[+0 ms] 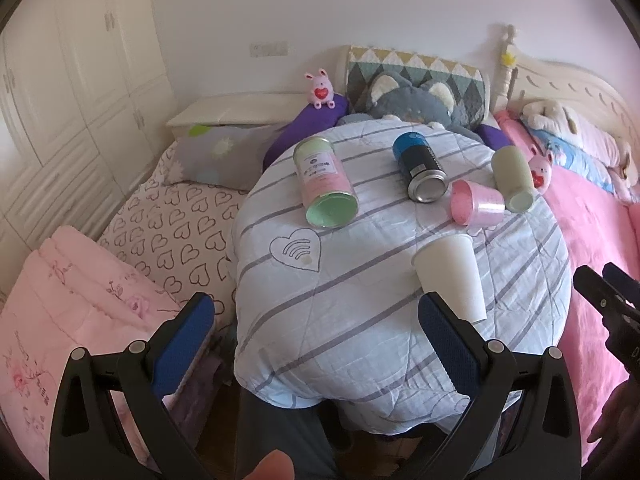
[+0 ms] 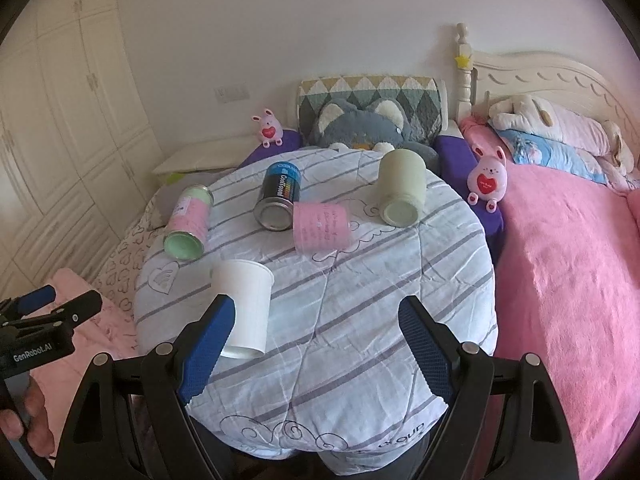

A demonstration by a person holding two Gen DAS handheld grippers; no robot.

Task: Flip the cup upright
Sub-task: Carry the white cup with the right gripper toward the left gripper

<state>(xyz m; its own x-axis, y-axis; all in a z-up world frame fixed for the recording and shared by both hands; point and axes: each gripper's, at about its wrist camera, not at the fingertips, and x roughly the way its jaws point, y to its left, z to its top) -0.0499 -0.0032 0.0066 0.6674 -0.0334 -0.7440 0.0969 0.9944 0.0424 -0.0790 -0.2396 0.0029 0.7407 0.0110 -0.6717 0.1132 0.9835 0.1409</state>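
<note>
Both tongs hung spread wide over the near edge of the striped quilt [image 2: 360, 320] that covered the round tabletop, and neither held anything. In the left wrist view the left tongs [image 1: 316, 320] showed blue pads far apart, with the quilt between them. Off to their left lay a pink folded blanket [image 1: 72, 292] and a heart-print sheet [image 1: 176, 232].

Ahead and slightly left of the left tongs lay a pink-and-green canister [image 1: 324, 182] on its side, its green end toward the camera. Further right, a blue-and-black can [image 1: 420, 168] lay on its side too, metal base forward. Next came a pink cup [image 1: 476, 202] on its side, then a pale green jar [image 1: 512, 178] tipped over.

The white paper cup [image 1: 452, 272] lay tilted on the quilt just ahead of the left tongs' right finger, wide mouth toward the camera. From the right wrist view the right tongs [image 2: 316, 322] gaped as widely, and the same cup [image 2: 246, 308] sat just beside their left finger [image 2: 208, 344], whether touching I cannot tell. To the right stretched a pink bedspread [image 2: 568, 280], with a small pink bunny toy [image 2: 486, 178] at its edge.
</note>
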